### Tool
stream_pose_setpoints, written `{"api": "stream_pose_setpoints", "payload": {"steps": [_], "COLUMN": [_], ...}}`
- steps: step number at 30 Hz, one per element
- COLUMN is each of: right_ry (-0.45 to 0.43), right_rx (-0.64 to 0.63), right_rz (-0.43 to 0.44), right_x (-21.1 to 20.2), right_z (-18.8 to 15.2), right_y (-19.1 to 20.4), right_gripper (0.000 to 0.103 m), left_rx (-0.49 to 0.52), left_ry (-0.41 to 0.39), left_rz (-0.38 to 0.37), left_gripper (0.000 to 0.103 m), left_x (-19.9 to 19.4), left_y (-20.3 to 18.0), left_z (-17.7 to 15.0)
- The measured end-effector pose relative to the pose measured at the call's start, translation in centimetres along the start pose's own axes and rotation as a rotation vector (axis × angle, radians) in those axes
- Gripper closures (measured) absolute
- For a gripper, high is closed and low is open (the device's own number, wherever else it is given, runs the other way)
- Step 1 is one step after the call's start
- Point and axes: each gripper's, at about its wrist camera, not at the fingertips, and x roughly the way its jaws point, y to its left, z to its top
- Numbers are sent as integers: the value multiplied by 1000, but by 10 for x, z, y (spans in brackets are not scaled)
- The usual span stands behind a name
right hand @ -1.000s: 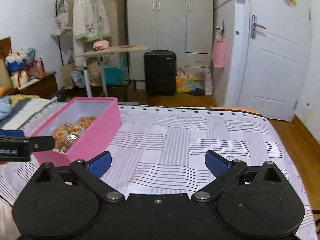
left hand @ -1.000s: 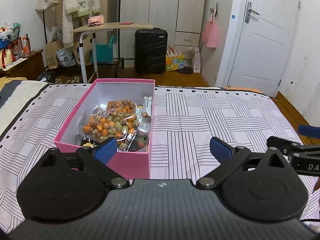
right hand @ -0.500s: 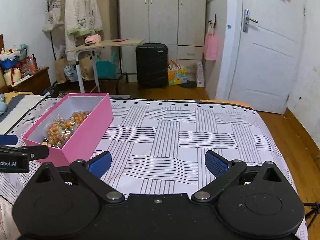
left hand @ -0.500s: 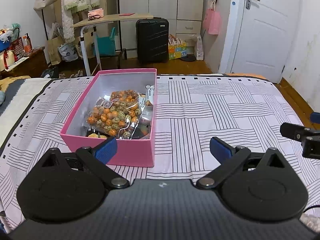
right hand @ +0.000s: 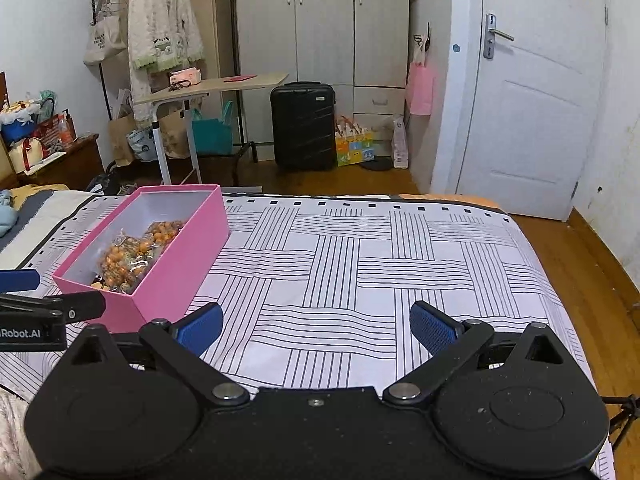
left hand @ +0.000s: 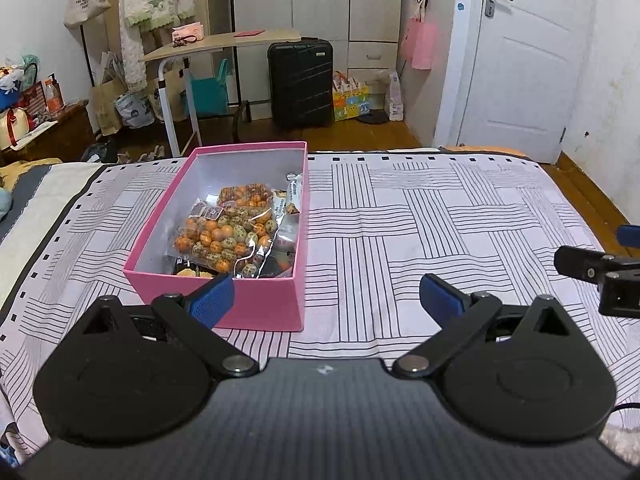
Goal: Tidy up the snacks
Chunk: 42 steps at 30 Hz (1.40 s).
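A pink box (left hand: 264, 304) lies on the striped bedspread (left hand: 420, 220), holding clear bags of orange and speckled snacks (left hand: 228, 236) and a wrapped bar (left hand: 294, 198) along its right wall. My left gripper (left hand: 326, 296) hangs open just in front of the box's near right corner, empty. In the right wrist view the same pink box (right hand: 180, 264) lies to the left, and my right gripper (right hand: 316, 326) stands open over bare bedspread (right hand: 360, 264), nothing between its pads. Each gripper's tip shows at the edge of the other's view.
Past the foot of the bed stand a black suitcase (left hand: 300, 80), a rolling side table (left hand: 220, 40), a clothes rack with a white cardigan (right hand: 164, 28), a wardrobe and a white door (left hand: 528, 60). Wooden floor runs along the bed's right edge.
Both grippers have drawn back and up from the box, so it sits farther off and more bedspread shows. Both stayed open, and the box's contents have not moved.
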Motion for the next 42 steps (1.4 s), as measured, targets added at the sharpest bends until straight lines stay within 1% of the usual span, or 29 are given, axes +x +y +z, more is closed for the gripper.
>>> {"api": "stream_pose_setpoints", "payload": {"steps": [11, 17, 24, 32, 42], "right_ry": [-17, -28, -43, -40, -25], "right_rx": [-6, -24, -22, -30, -30], "right_rz": [-24, -36, -32, -34, -36], "right_x": [-2, -1, -3, -4, -3], "right_z": [-1, -4, -3, -4, -4], "right_y": [0, 1, -2, -1, -1], "right_gripper": [2, 2, 2, 2, 2], "left_rx": [25, 27, 38, 13, 15], "left_ry": [18, 21, 14, 31, 16], "left_rz": [46, 36, 41, 37, 48], "left_gripper": [3, 3, 3, 3, 3], "left_x": [7, 6, 5, 8, 8], "left_y": [-4, -4, -6, -3, -1], "left_z": [-5, -5, -7, -8, -9]}}
